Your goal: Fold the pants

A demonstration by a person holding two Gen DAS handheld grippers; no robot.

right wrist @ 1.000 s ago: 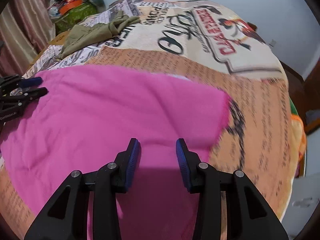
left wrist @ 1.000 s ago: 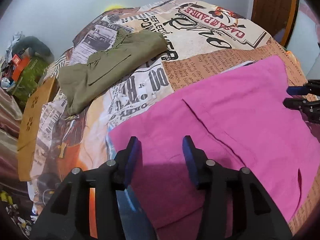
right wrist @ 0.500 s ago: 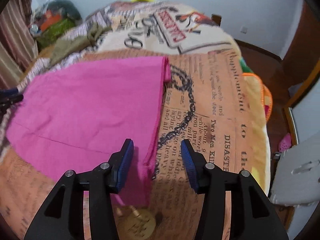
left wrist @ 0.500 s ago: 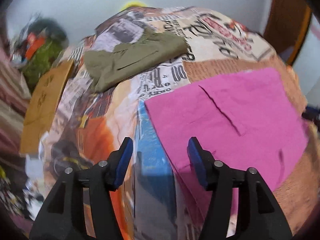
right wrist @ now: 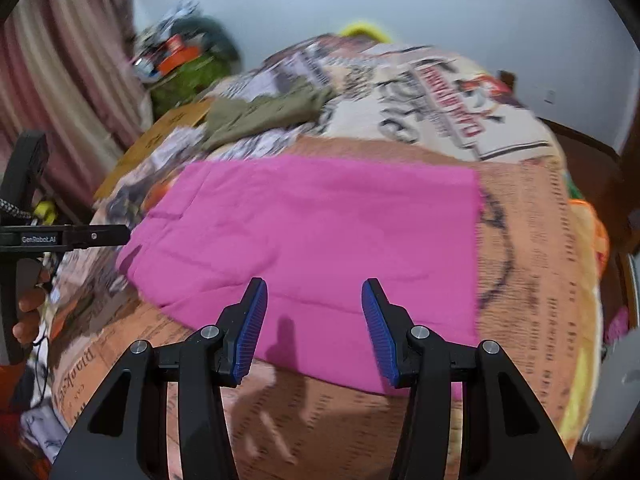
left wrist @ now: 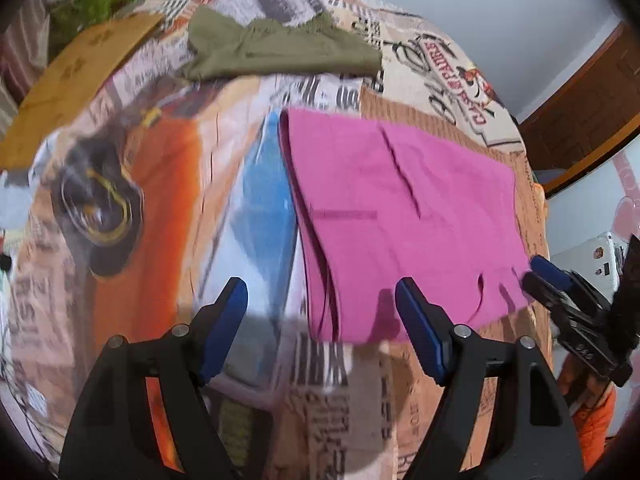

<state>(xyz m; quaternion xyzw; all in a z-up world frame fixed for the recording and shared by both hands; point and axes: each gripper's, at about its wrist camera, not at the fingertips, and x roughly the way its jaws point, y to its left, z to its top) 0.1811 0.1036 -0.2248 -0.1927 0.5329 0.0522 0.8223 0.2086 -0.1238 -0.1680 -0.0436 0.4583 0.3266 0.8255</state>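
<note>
Where folded flat on the bedspread, pink pants, layered edges.

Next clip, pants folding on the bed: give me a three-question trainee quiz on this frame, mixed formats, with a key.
1. True or false: the right gripper grips the pink pants.
2. Which garment lies farther up the bed? A) olive pants B) pink pants C) a white shirt
3. Fill in: the pink pants lie ____ on the printed bedspread.

Key: 1 false, both it and the left gripper hold nothing; 2 A; 3 folded flat.
</note>
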